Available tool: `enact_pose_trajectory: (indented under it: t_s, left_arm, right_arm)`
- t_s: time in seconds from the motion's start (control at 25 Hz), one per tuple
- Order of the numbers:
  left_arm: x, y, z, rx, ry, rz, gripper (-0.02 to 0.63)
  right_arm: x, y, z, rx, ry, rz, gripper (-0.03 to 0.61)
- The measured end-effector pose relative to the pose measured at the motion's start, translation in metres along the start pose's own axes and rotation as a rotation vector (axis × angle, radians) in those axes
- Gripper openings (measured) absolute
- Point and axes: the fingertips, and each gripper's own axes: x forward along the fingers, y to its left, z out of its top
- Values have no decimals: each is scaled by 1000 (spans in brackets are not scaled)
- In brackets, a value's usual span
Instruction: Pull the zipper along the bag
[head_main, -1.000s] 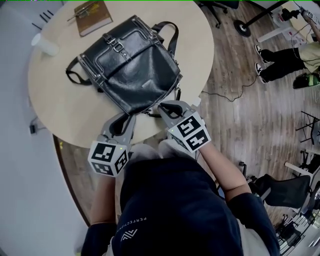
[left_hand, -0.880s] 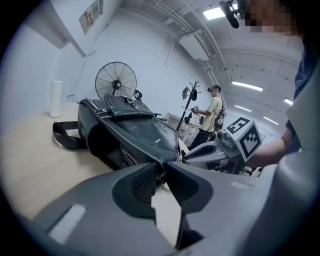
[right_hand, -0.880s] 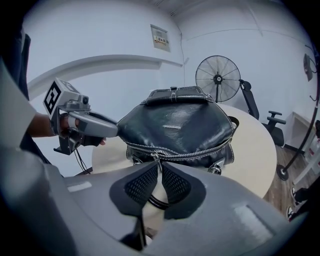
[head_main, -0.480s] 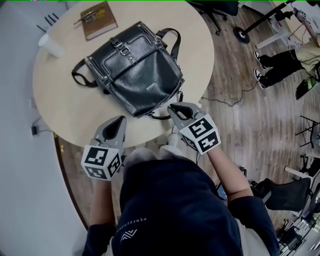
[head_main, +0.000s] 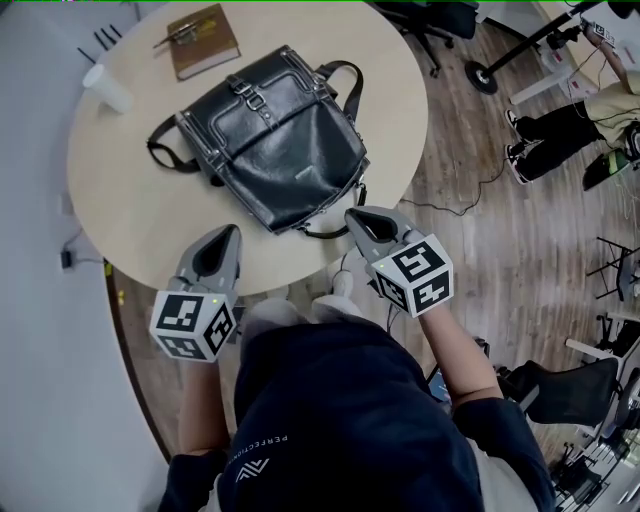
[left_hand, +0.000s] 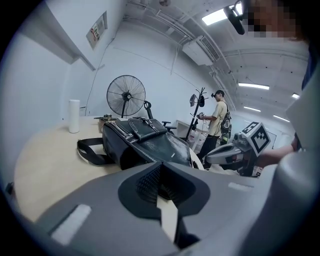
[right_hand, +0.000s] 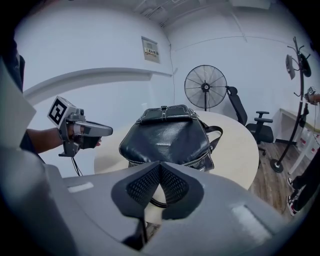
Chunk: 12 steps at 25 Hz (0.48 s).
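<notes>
A black leather bag (head_main: 275, 135) lies flat on the round beige table (head_main: 120, 190); its zipper (head_main: 335, 195) runs along the edge nearest me. My left gripper (head_main: 228, 232) hovers over the table's near edge, left of the bag's corner and apart from it, shut on nothing. My right gripper (head_main: 357, 216) sits just off the bag's near right corner, beside a small strap loop (head_main: 322, 233). Its jaws have just been closing, with nothing between them. The left gripper view shows the bag (left_hand: 145, 142) beyond shut jaws (left_hand: 160, 167). The right gripper view shows the bag (right_hand: 167, 137) and zipper (right_hand: 197, 161) ahead.
A brown book (head_main: 203, 40) and a white cup (head_main: 107, 88) stand at the table's far side. Wooden floor, cables and a seated person's legs (head_main: 560, 120) lie to the right. A standing fan (right_hand: 205, 87) and office chair (right_hand: 250, 120) are behind the table.
Both grippers have drawn back from the bag's near edge toward me and risen a little. The left one has moved off to the left; the bag stays in place.
</notes>
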Motion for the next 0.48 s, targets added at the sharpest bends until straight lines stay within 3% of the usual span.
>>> enact_pose_trajectory:
  t_s: [0.48]
  left_arm:
    - [-6,2,1,-9,16,5,15]
  right_arm:
    - [-12,2,2,80,-24,-17,3]
